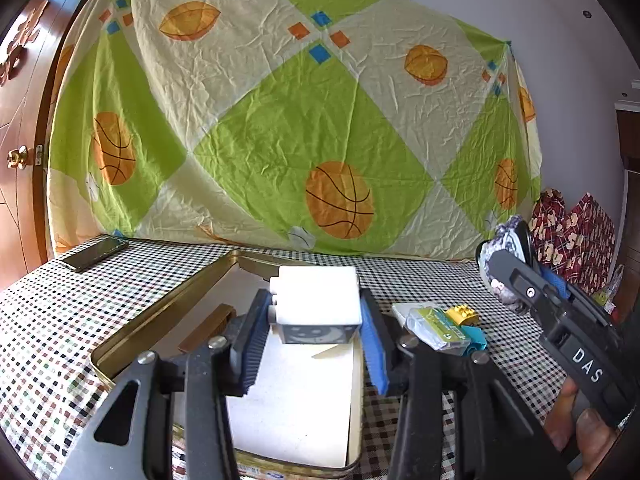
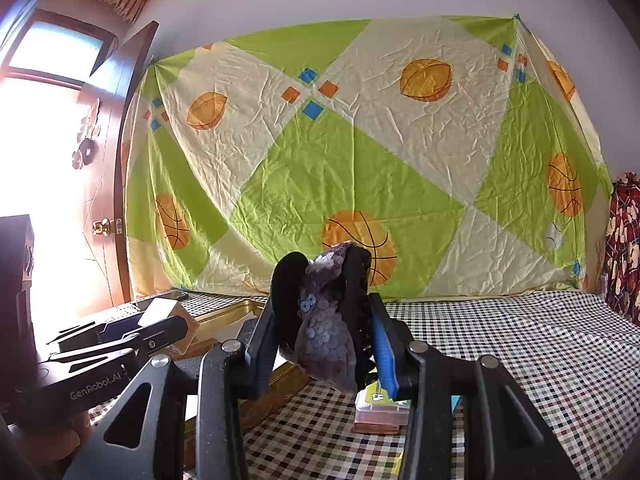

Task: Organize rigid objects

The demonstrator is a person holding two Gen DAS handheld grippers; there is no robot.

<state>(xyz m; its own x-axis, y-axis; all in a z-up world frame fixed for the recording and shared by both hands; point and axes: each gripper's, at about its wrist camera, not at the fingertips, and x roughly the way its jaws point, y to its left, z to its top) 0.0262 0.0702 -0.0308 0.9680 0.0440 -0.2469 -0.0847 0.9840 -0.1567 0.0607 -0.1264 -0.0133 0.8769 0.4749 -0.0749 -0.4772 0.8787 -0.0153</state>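
White block [image 1: 318, 300], with round studs on its left side and a dark printed face below, gripped between the blue pads of the left gripper [image 1: 316, 344] and held just above the open gold tin [image 1: 160, 312]. Below it in the tin, a pale cream slab [image 1: 304, 400]; a brown bar [image 1: 208, 328] beside it along the tin's left wall. Sequined purple and black pouch [image 2: 328, 320] clamped upright in the right gripper [image 2: 326, 344], raised off the checked tablecloth [image 2: 520, 360], to the right of the tin. Under the right gripper on the cloth, a small clear plastic box [image 2: 380, 412] with a green label. From the left wrist view, the same box [image 1: 434, 326] just right of the tin, touching a yellow brick [image 1: 464, 314] and a teal piece [image 1: 476, 340]. Dark phone [image 1: 96, 254] flat at the table's far left corner. Basketball-print sheet [image 1: 300, 120] hung behind the table.
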